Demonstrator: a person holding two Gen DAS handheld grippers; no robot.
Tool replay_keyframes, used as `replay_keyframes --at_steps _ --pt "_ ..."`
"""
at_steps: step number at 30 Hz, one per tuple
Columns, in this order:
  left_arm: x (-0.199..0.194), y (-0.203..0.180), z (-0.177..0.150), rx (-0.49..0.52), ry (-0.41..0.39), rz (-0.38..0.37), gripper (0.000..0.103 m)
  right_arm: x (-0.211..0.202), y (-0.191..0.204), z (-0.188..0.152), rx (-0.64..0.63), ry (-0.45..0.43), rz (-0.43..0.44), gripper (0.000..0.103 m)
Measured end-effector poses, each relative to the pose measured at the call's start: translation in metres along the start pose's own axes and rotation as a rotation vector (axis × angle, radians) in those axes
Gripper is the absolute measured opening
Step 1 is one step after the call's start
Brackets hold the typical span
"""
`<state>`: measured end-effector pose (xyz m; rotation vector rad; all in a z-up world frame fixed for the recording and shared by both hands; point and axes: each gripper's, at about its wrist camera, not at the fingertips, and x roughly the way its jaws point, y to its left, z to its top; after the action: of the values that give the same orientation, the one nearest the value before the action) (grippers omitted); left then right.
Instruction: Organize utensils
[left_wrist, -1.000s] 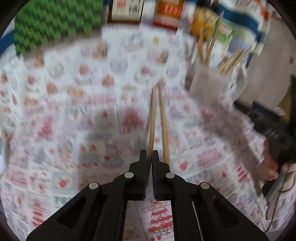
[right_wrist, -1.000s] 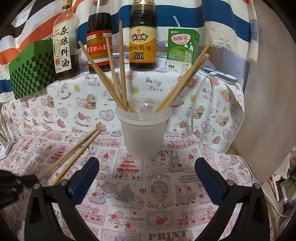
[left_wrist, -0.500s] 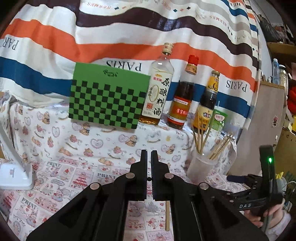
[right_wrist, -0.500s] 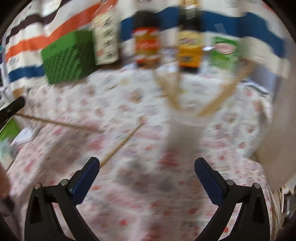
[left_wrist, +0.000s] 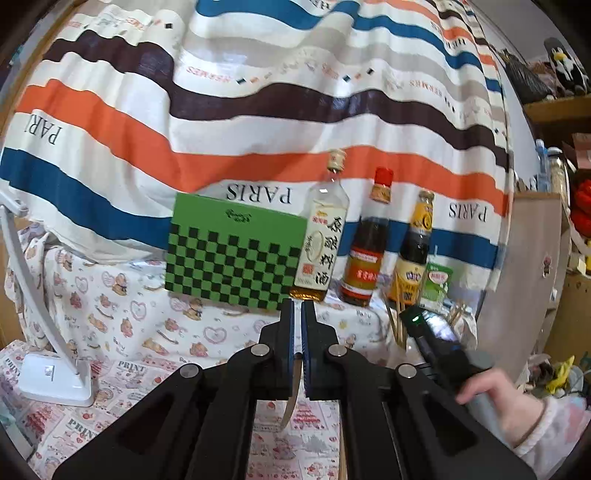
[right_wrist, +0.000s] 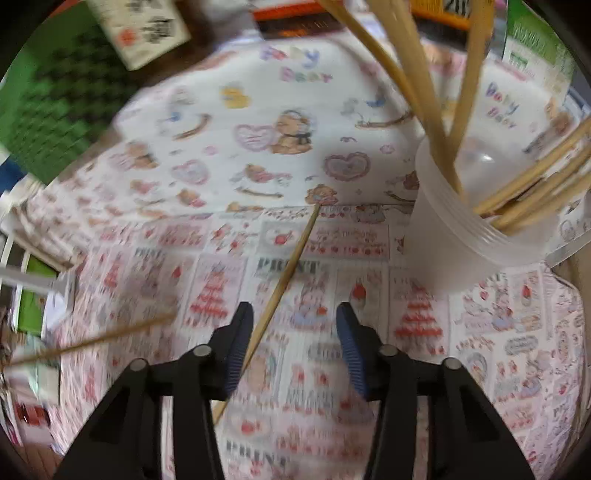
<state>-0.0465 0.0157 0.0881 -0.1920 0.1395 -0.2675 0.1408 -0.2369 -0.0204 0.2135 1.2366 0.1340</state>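
The left tongs (left_wrist: 297, 325) are clamped on one thin bamboo chopstick (left_wrist: 291, 402), whose tip hangs below the jaws. The right tongs (right_wrist: 291, 354) are closing, half narrowed, around a second bamboo chopstick (right_wrist: 286, 277) lying on the cartoon-print cloth surface (right_wrist: 369, 369); the pads are not yet pressed on it. The translucent plastic cup (right_wrist: 461, 236) of chopsticks is seen at two o'clock in the right view. A slip is judged likely: the stick is beside the left pad rather than centred, so it may be rolled away or pinched askew.
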Motion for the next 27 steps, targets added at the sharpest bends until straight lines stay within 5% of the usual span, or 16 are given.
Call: replay_keyframes --at_steps 2,9,15,22,25,27 --pt "-0.001 0.003 0.002 -0.004 -0.001 0.006 0.002 0.012 -0.002 0.010 0.037 0.023 -0.014 0.030" --pt "-0.001 0.007 0.003 -0.013 -0.007 0.026 0.002 0.034 0.004 0.032 0.053 0.031 -0.104 0.024" --pt "0.000 0.007 0.003 -0.003 -0.009 0.048 0.003 0.045 0.018 0.038 0.020 0.035 -0.092 0.023" --pt "0.020 -0.002 -0.008 0.037 0.099 0.043 0.003 0.046 0.049 0.027 -0.173 -0.013 -0.233 0.009" --pt "0.017 -0.006 -0.010 0.042 0.078 0.032 0.002 0.035 0.048 0.023 -0.126 0.000 -0.121 0.006" --pt "0.007 -0.007 -0.007 0.047 0.032 0.020 0.002 0.013 0.050 0.019 -0.147 -0.086 -0.095 0.005"
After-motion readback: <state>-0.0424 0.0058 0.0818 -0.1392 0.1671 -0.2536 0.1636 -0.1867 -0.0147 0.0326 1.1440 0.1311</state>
